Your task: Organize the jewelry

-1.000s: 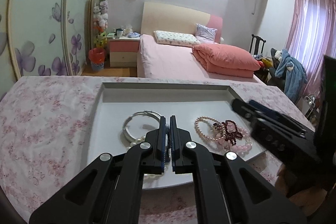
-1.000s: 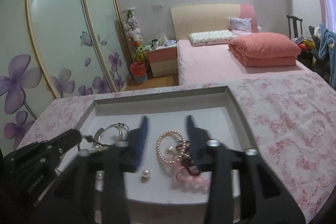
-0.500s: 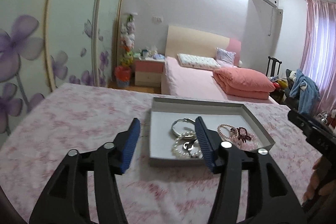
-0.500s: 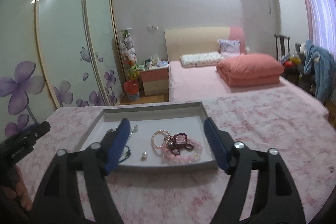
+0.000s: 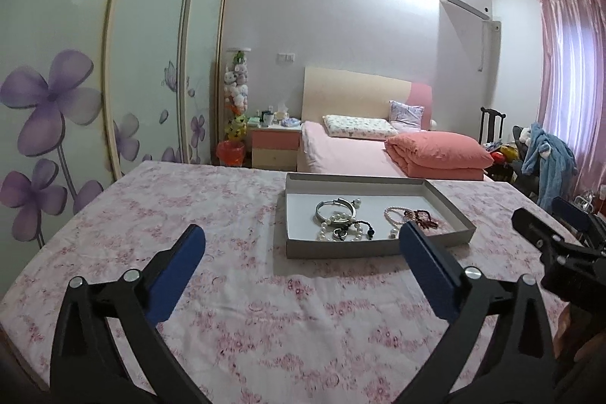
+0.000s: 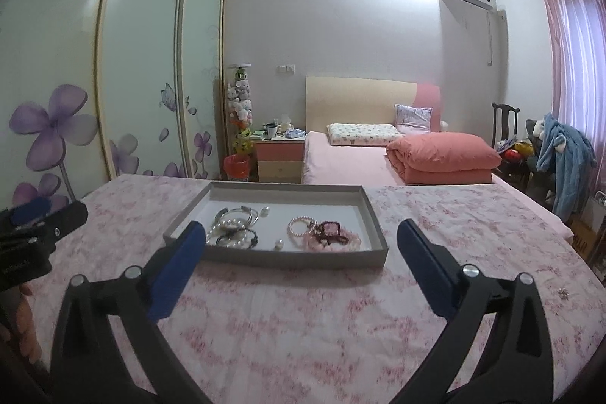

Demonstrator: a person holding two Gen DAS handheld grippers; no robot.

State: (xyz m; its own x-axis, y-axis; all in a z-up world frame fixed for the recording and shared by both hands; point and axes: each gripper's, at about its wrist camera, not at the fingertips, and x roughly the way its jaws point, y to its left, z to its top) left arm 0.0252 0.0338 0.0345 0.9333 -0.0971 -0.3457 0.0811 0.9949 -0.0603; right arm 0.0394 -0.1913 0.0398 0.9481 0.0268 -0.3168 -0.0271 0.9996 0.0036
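Observation:
A shallow grey tray (image 5: 447, 203) (image 6: 373, 218) sits on the floral tablecloth. It holds a silver bangle (image 5: 335, 205) (image 6: 238, 214), a white pearl string with dark beads (image 5: 342, 231) (image 6: 233, 233), pink and dark red bead bracelets (image 5: 414, 216) (image 6: 327, 233) and a loose pearl (image 6: 279, 244). My left gripper (image 5: 303, 245) is open and empty, well back from the tray's near left. My right gripper (image 6: 299, 241) is open and empty, back from the tray's front wall.
The pink floral tablecloth (image 5: 227, 214) covers the table around the tray. Behind it stand a pink bed (image 5: 360, 150), a nightstand (image 5: 274, 146) and a sliding wardrobe with purple flowers (image 5: 57, 101). A chair with clothes (image 6: 560, 154) is at the far right.
Both grippers pulled back and up, away from the tray. The left gripper went from shut to wide open; the right opened wider. The jewelry stays in the tray.

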